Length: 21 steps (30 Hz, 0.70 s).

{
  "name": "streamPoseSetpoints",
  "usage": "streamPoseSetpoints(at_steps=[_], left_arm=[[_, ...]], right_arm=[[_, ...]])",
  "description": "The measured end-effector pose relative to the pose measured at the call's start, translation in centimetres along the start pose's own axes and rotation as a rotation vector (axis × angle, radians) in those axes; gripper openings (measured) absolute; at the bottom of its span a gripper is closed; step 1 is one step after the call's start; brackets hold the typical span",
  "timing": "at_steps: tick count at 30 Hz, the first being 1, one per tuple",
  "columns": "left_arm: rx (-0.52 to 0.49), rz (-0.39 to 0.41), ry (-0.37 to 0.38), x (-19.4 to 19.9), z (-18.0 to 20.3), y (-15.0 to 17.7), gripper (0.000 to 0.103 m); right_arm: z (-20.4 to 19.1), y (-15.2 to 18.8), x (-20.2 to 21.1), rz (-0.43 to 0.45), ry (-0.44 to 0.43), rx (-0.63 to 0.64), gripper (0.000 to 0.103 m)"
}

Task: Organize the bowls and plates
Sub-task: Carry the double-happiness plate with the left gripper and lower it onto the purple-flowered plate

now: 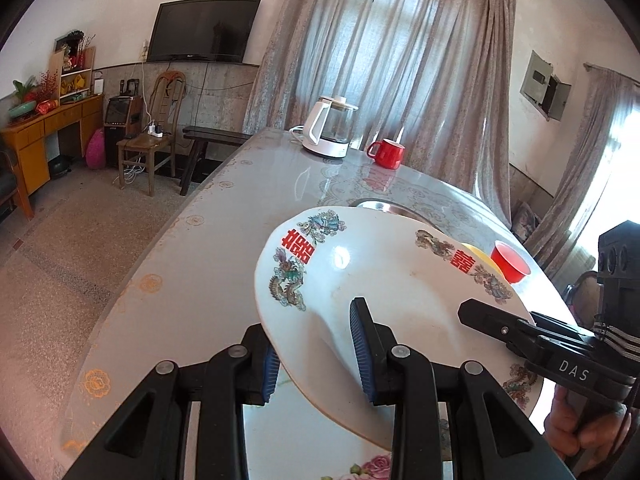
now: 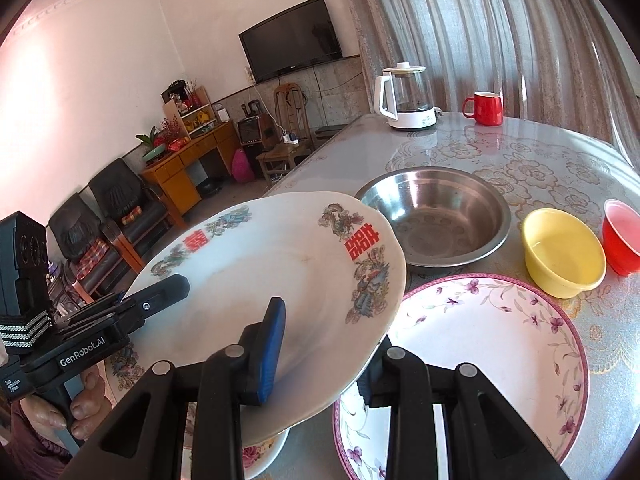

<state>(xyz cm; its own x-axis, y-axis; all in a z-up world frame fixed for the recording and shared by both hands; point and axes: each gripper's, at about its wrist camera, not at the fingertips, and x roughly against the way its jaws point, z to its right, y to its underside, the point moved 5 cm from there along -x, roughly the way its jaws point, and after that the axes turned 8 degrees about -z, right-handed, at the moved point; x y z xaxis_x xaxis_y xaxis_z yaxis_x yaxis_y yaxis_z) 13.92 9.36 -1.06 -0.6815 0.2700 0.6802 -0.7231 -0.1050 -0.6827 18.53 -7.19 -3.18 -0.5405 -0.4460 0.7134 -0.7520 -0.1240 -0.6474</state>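
I hold the white round ceramic plate with red double-happiness characters and phoenix motifs [image 2: 280, 280] clear of the table, tilted, its high edge toward 12 o'clock. The right gripper [image 2: 320, 364] clamps its rim at 5 o'clock; the left gripper [image 1: 316, 356] clamps the opposite rim. In the right wrist view, the white round plate with purple flowers and pink rim [image 2: 500, 344] lies flat at 3 o'clock, nearer my right hand. The stainless steel basin [image 2: 436, 216] sits at 1 o'clock, beyond it.
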Motion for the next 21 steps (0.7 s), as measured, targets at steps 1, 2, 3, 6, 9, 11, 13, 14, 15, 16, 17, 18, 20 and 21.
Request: streamPoseSetpoints(at_steps=[1,2,3,6,9,11,13,14,15,16,17,18,20,21], left_arm=[[-0.006,-0.004,0.007,0.0,0.5,0.1,0.032],[-0.011,-0.007,0.017,0.0,1.2,0.2,0.032],[-0.017,-0.011,0.027,-0.1,1.7,0.3,0.032],[-0.039,-0.02,0.047,-0.2,3.5,0.7,0.032],[-0.057,-0.035,0.071,-0.5,5.2,1.1,0.032],[-0.071,-0.047,0.088,-0.7,6.4,1.5,0.032],[-0.081,-0.057,0.1,-0.9,7.4,1.9,0.032],[-0.086,-0.062,0.107,-1.1,7.9,2.0,0.032],[-0.091,-0.068,0.113,-1.2,8.4,2.2,0.032],[-0.095,-0.074,0.119,-1.3,8.8,2.3,0.032],[-0.098,-0.079,0.125,-1.4,9.2,2.5,0.032],[-0.103,-0.084,0.13,-1.5,9.5,2.7,0.032],[-0.111,-0.094,0.138,-1.6,10.1,3.1,0.032],[-0.115,-0.099,0.141,-1.8,10.4,3.2,0.032]], right_arm=[[0.3,0.2,0.4,0.004,0.002,-0.006,0.03],[0.7,0.5,0.8,0.008,0.006,-0.012,0.03],[1.0,0.8,1.3,0.011,0.008,-0.019,0.03],[2.1,1.5,2.5,0.024,0.023,-0.04,0.03],[3.3,2.3,3.5,0.031,0.04,-0.062,0.03],[4.0,2.9,4.1,0.034,0.049,-0.078,0.03],[4.8,3.5,4.7,0.036,0.061,-0.094,0.03],[5.2,3.8,4.9,0.037,0.067,-0.101,0.03],[5.5,4.0,5.1,0.038,0.072,-0.109,0.03],[5.8,4.2,5.3,0.038,0.077,-0.116,0.03],[6.1,4.5,5.5,0.038,0.081,-0.122,0.03],[6.4,4.7,5.6,0.038,0.085,-0.13,0.03],[7.1,5.2,6.0,0.038,0.091,-0.143,0.03],[7.3,5.5,6.2,0.039,0.095,-0.147,0.03]])
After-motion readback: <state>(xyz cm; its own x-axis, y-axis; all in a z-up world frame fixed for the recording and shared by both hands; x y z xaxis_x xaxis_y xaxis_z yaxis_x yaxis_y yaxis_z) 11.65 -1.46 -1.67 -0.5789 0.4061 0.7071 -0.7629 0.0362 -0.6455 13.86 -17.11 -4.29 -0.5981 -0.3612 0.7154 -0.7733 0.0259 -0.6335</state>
